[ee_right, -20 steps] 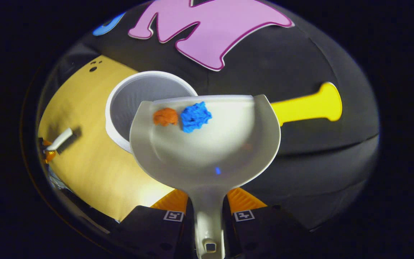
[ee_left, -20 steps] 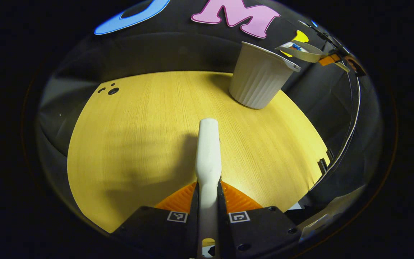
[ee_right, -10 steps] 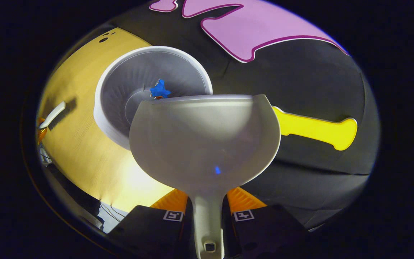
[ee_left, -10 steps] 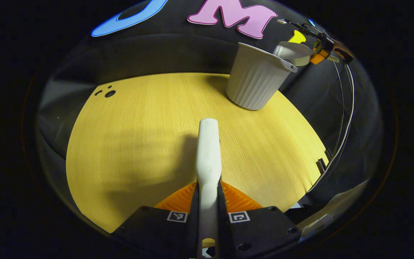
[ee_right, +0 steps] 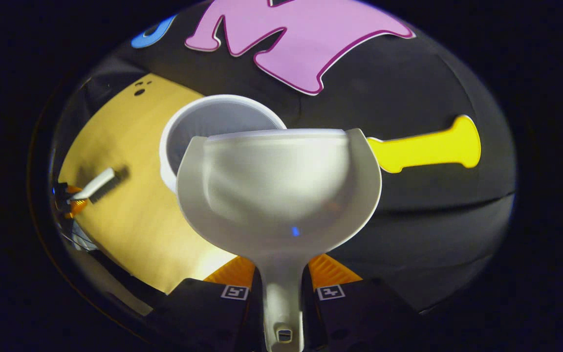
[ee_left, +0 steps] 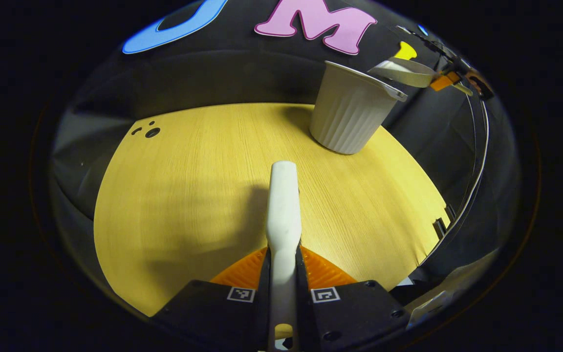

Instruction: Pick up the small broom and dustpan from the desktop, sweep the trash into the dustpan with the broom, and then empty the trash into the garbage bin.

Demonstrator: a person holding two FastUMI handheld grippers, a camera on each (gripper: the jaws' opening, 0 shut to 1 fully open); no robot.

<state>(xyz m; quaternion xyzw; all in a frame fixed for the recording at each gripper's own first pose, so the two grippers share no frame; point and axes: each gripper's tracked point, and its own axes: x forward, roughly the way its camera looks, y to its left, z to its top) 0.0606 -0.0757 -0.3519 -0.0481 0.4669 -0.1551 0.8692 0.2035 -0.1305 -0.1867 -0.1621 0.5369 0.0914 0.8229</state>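
In the left gripper view my left gripper (ee_left: 284, 274) is shut on the white broom (ee_left: 284, 205), which points forward above the wooden desktop (ee_left: 188, 186). The white ribbed garbage bin (ee_left: 347, 115) stands at the far right of the desk. Above its rim hovers the dustpan (ee_left: 401, 73), held by the far right gripper (ee_left: 445, 79). In the right gripper view my right gripper (ee_right: 281, 278) is shut on the handle of the white dustpan (ee_right: 279, 190), whose bowl holds nothing. Its front lip hangs over the bin (ee_right: 213, 122). The broom (ee_right: 97, 185) and left gripper (ee_right: 69, 200) appear at the far left.
Small dark holes (ee_left: 150, 131) mark the far left of the desktop. Black cloth walls close the desk in behind and to the right. A thin cable (ee_left: 477, 166) curves down past the desk's right edge.
The blue and orange scraps slid out of the dustpan into the bin as the pan tipped forward. The pan has since tilted back up, its bowl bare. The broom stayed still.
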